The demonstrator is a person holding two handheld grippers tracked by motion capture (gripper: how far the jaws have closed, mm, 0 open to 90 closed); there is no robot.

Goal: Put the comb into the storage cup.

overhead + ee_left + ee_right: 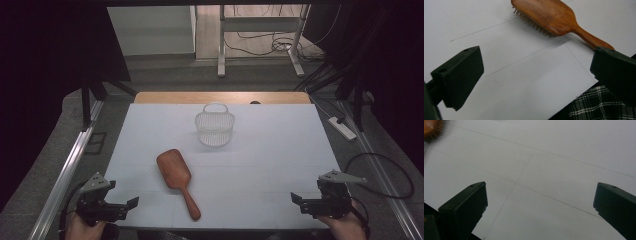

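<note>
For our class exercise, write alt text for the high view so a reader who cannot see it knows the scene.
A wooden hairbrush lies on a white table, with a small white wire basket standing beyond it. At the near corners, the left gripper and the right gripper are open and empty.

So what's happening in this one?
A person holds the left gripper and the right gripper at the near corners of the white table, both open and holding nothing. A wooden hairbrush lies bristles down between them, nearer the left. A small white basket stands farther back. Nothing is being touched.
</note>
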